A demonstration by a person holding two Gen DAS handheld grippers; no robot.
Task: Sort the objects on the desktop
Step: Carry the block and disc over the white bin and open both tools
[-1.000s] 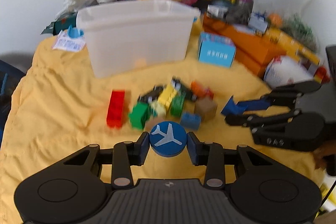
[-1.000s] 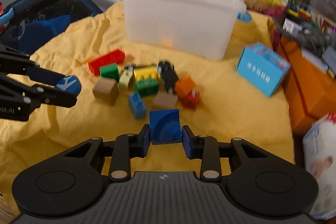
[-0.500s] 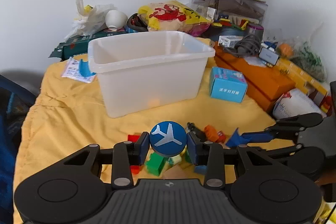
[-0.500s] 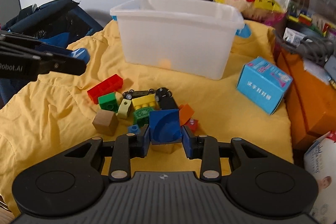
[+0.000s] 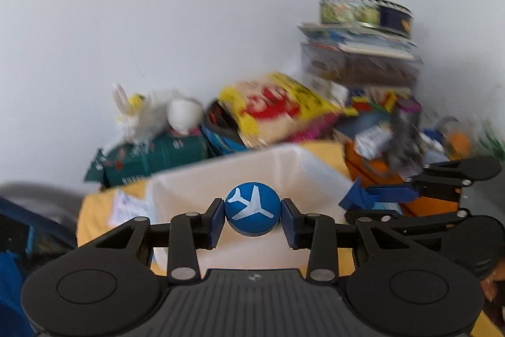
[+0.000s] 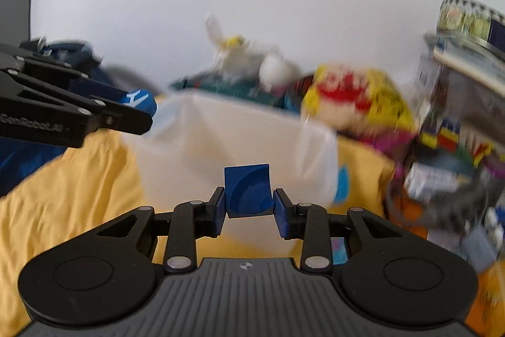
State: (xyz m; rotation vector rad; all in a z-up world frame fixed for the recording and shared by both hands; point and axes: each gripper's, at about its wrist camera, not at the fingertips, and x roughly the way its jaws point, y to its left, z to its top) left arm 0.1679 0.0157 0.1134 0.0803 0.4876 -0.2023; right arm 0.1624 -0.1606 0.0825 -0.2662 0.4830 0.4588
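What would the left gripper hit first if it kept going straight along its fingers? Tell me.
Probably the white plastic bin: the left gripper, shut on the blue airplane disc, points at its open top. Blur leaves depth unclear, so it could strike the far wall or pass inside.

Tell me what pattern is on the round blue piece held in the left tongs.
A white airplane silhouette on the round blue piece, clearest in the left wrist view.

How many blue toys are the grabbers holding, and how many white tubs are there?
Blue round pieces with a white plane: 1, the blue round plane piece in the left gripper.
Blue square blocks: 1, the blue square block in the right gripper.
White tubs: 1, the white tub ahead of both.
Total: 3.
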